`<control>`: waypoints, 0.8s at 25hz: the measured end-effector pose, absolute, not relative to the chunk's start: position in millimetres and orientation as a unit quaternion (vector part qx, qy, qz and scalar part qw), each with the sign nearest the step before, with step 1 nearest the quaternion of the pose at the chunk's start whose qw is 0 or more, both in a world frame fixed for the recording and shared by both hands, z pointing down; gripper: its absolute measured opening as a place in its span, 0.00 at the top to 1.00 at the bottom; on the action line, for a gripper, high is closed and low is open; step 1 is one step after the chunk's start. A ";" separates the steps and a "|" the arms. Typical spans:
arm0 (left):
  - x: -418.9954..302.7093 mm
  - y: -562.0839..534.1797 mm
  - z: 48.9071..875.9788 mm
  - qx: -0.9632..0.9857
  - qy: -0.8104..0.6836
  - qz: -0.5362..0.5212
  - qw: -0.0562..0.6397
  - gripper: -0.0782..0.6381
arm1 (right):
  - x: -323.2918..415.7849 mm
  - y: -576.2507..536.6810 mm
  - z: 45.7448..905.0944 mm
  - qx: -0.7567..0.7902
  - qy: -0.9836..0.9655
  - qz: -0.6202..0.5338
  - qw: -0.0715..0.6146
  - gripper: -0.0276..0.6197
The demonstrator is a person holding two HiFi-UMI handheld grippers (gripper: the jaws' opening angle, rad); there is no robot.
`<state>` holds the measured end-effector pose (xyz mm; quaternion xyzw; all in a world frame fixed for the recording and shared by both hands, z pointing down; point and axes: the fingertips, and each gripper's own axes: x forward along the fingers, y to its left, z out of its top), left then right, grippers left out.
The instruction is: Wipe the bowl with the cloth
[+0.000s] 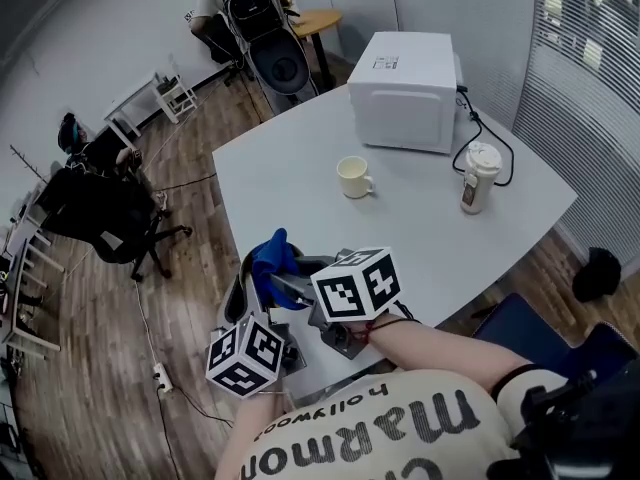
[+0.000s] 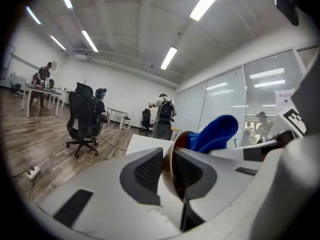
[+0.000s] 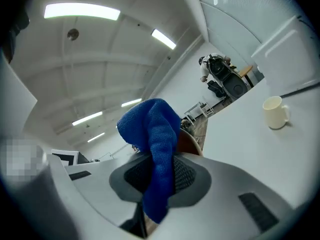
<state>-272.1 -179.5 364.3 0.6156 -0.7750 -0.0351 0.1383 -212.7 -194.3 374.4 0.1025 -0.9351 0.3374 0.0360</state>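
The bowl [image 2: 180,138] is brown and is held up off the white table [image 1: 430,238], by its near left edge and close to our body. The left gripper [image 2: 169,170] has its jaws clamped on the bowl's wall, one pad inside and one outside. The right gripper [image 3: 157,176] is closed tight on a blue cloth [image 3: 155,134], whose free bunch stands just at the bowl's rim. We judge that the wiping is in hand. To do it well we would hold the left grip firm so that the bowl cannot twist, then press the bunched end of the cloth against the inner wall and sweep it round in steady arcs — not so hard that the rim slips from the pads. The patch under the left pad will want a fresh grip elsewhere.
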 end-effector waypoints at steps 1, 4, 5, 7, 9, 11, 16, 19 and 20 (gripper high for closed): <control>-272.7 -179.5 361.0 0.615 -0.775 -0.045 0.136 0.82 | -215.5 -191.6 375.6 0.101 -0.932 0.345 0.040 0.86; -270.8 -181.1 358.0 0.618 -0.769 -0.071 0.145 0.81 | -222.0 -184.5 383.6 0.094 -0.926 0.361 0.056 0.86; -269.9 -181.3 358.6 0.620 -0.766 -0.079 0.150 0.81 | -223.0 -182.8 386.5 0.093 -0.928 0.356 0.063 0.86; -268.8 -180.1 360.0 0.622 -0.760 -0.096 0.163 0.80 | -223.7 -180.1 392.7 0.093 -0.932 0.340 0.080 0.86; -266.7 -179.0 360.3 0.624 -0.754 -0.110 0.173 0.79 | -224.9 -177.2 398.1 0.092 -0.934 0.332 0.095 0.86; -263.6 -178.9 360.9 0.627 -0.749 -0.114 0.181 0.78 | -226.4 -172.4 402.6 0.083 -0.934 0.330 0.106 0.86; -262.4 -178.1 364.1 0.634 -0.741 -0.109 0.191 0.78 | -227.9 -162.3 407.2 0.046 -0.938 0.314 0.139 0.86; -263.1 -176.2 366.2 0.633 -0.739 -0.113 0.199 0.78 | -227.2 -156.9 409.2 0.031 -0.941 0.298 0.158 0.86; -263.4 -175.6 366.9 0.633 -0.738 -0.114 0.201 0.78 | -227.1 -154.5 409.8 0.024 -0.941 0.295 0.163 0.86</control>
